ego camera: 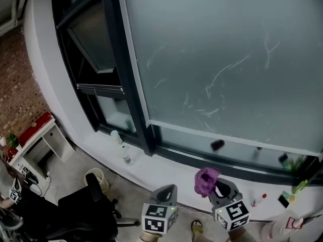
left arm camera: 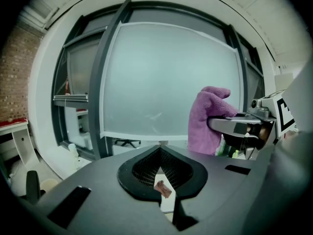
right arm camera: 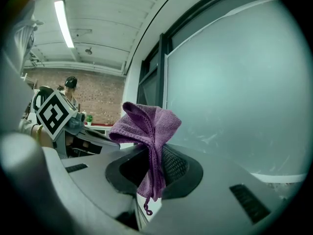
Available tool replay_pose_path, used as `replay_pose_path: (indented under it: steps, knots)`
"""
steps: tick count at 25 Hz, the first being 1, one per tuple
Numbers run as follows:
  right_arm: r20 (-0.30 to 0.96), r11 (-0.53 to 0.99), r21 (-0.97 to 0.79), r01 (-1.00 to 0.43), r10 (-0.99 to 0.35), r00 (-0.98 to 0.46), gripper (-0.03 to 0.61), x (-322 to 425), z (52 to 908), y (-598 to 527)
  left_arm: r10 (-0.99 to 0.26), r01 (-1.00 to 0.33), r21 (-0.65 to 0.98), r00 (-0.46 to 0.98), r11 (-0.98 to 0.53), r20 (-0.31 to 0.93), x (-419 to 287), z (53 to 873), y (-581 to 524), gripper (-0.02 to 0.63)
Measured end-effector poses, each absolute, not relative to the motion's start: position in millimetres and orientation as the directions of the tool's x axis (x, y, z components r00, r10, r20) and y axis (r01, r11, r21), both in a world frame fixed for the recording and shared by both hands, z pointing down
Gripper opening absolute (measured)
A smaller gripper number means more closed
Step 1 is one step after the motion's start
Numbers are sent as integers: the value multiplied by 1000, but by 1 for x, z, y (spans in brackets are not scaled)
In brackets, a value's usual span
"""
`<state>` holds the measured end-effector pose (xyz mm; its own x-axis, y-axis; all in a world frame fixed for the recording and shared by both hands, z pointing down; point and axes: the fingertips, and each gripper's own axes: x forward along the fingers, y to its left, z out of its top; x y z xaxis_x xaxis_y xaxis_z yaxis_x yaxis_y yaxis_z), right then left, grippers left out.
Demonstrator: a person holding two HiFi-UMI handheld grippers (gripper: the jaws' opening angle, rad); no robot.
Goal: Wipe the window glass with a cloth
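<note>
Frosted window glass (ego camera: 217,59), one large pane streaked with smears, rises ahead of and above our two grippers. We have the single purple cloth (right arm camera: 146,126) pinched in the right gripper (right arm camera: 152,168), its bunched end standing up past the jaw tips toward the pane, not yet touching. Our left gripper (left arm camera: 159,174), just left of it, is closed on nothing, so the reach falls to the right.

white sill (ego camera: 151,171), far | left: pale bottle (ego camera: 116,136), clear bottle (ego camera: 125,156) | right: red-capped bottle (ego camera: 258,200), flat black item (ego camera: 283,201) | floor (ego camera: 65,171), near left: black chair (ego camera: 96,201), round bin (ego camera: 99,178), white desk (ego camera: 44,136)
</note>
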<state>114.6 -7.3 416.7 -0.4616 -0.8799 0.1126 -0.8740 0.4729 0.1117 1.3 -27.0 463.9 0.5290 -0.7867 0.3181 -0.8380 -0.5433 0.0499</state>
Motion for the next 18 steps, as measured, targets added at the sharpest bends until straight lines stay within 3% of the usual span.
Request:
replay_pose_path:
  steps: [18]
  knots:
    - [103, 555, 157, -817, -832, -545, 52, 161, 385, -184, -835, -881, 56, 464, -469, 295, 52, 439, -194, 5]
